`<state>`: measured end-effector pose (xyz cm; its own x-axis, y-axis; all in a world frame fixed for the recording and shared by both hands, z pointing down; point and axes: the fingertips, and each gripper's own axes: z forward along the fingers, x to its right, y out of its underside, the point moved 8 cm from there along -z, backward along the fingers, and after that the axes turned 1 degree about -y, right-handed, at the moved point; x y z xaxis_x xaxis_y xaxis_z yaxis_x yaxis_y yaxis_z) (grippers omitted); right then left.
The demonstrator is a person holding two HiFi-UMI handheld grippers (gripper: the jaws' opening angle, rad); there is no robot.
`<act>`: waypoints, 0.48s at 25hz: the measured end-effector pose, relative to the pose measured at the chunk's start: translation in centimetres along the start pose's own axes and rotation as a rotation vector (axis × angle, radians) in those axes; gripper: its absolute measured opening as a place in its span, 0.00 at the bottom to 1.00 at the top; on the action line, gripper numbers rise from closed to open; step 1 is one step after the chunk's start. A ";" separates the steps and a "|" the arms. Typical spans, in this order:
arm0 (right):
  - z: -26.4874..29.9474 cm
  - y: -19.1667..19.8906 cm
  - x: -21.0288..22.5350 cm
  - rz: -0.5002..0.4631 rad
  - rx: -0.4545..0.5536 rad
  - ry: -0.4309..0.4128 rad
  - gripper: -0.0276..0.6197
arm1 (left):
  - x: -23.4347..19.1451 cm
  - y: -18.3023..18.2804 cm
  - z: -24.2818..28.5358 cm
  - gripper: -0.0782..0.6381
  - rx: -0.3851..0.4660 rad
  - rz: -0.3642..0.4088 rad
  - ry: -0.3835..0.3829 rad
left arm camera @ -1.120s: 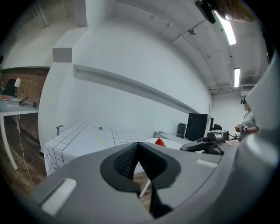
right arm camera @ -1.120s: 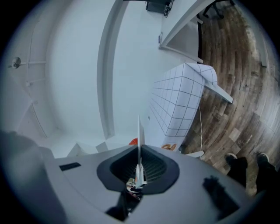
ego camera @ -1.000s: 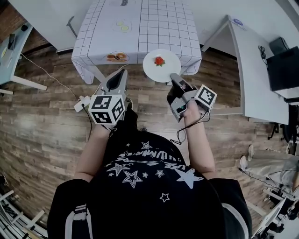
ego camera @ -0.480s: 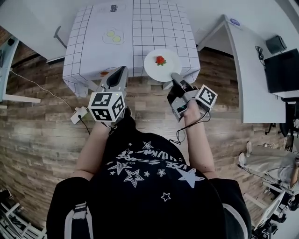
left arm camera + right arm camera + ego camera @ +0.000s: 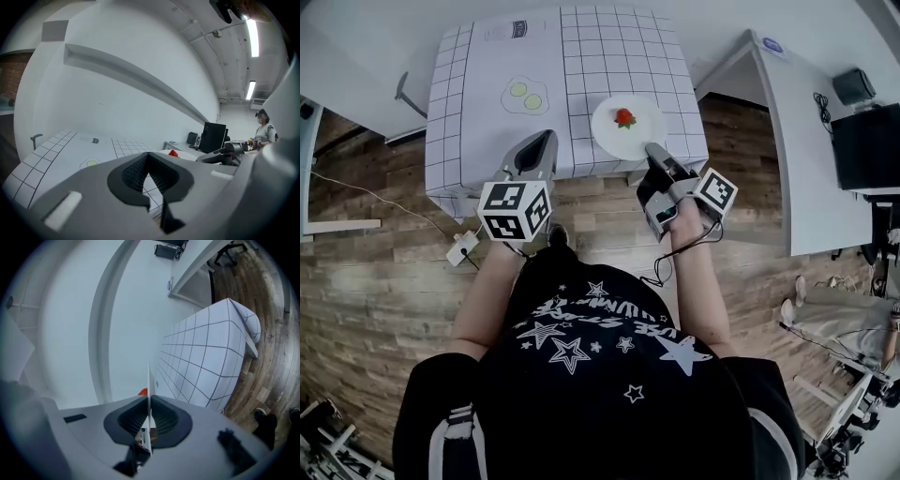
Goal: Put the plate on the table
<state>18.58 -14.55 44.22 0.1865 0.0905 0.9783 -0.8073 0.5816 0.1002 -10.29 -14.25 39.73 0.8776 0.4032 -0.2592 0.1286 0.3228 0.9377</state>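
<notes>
A white plate (image 5: pixel 630 133) with a red strawberry (image 5: pixel 624 118) on it hangs over the near right part of the table (image 5: pixel 581 56), which wears a white grid cloth. My right gripper (image 5: pixel 652 150) is shut on the plate's near rim. In the right gripper view the plate (image 5: pixel 149 380) shows edge-on between the jaws, with the strawberry (image 5: pixel 142 392) just left of it. My left gripper (image 5: pixel 540 141) hovers at the table's near edge, left of the plate, shut with nothing in it. In the left gripper view its jaws meet (image 5: pixel 149 155), and the strawberry (image 5: pixel 173 153) lies beyond.
The cloth bears a printed egg picture (image 5: pixel 525 94) and a can picture (image 5: pixel 512 30). A white desk (image 5: pixel 797 131) with a black monitor (image 5: pixel 866 141) stands to the right. A power strip (image 5: pixel 461 251) and cable lie on the wood floor (image 5: pixel 384 281). A person (image 5: pixel 265 132) sits far off.
Both grippers and the plate have moved forward. The plate was out over the floor at the table's edge and is now over the cloth. The right grip is unchanged.
</notes>
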 end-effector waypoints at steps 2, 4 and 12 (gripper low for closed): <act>1.0 -0.2 0.0 0.005 0.012 0.008 0.08 | -0.9 -0.2 0.8 0.12 -0.003 -0.002 0.012; 2.2 -0.5 0.0 0.004 0.023 0.015 0.08 | -2.1 -0.4 1.6 0.12 -0.007 -0.003 0.020; 5.7 -1.1 -0.4 0.008 0.083 0.022 0.08 | -7.0 -1.7 4.3 0.12 -0.023 0.005 0.055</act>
<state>16.22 -19.85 44.78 0.1913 0.1130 0.9750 -0.8523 0.5118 0.1080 -14.61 -21.31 40.96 0.8514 0.4510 -0.2678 0.1137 0.3398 0.9336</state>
